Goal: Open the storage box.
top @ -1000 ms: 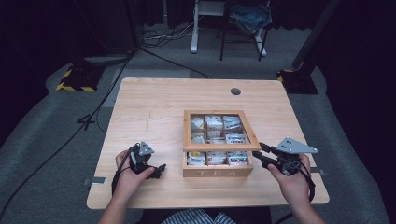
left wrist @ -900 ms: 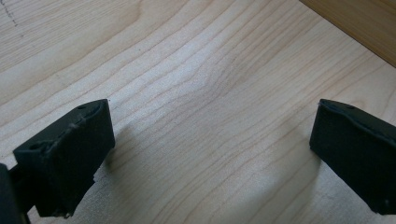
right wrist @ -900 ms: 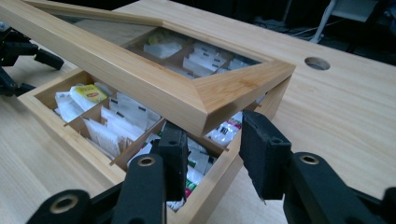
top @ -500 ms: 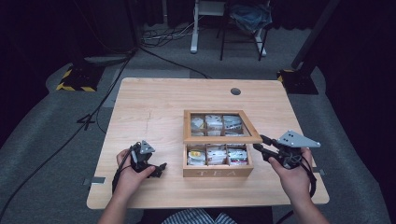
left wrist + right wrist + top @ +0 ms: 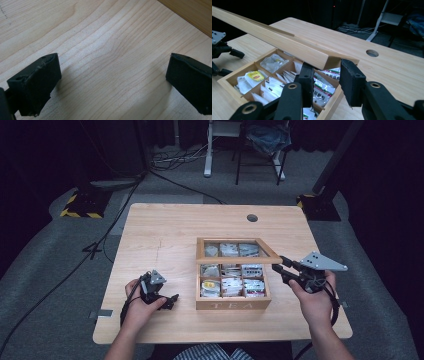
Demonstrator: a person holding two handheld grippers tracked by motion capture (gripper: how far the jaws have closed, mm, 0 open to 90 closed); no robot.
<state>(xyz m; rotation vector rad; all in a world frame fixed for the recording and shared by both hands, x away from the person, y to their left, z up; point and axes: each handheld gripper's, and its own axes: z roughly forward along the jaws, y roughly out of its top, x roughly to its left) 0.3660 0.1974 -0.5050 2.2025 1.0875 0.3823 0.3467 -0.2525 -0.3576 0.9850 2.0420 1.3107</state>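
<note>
The jaws of the right gripper clamp the front corner of the lid, one pad under the frame and one over it, and they have just been closing a little tighter on that wood. The lid is raised partway off the tea box, hinged along the far side and tilted up at the near edge, so the grip sits at the right end of the lifted frame, as the high view shows at the right gripper. The box stands near the middle of the table, a little toward the person, with TEA lettered on its front wall. Under the lid its compartments hold tea bags in paper and foil packets, one with a yellow label.

The left gripper rests on the table well to the left of the box, its jaws spread wide over bare wood with nothing between them; in the left gripper view a corner of the box lies just ahead.

The step in hand looks like opening the lid. The next move probably calls for swinging it up and back about the hinge, keeping the pinch firm enough that the frame does not slip out and drop. The box may slide or tip as the lid goes over, so the free gripper could steady its front wall.
</note>
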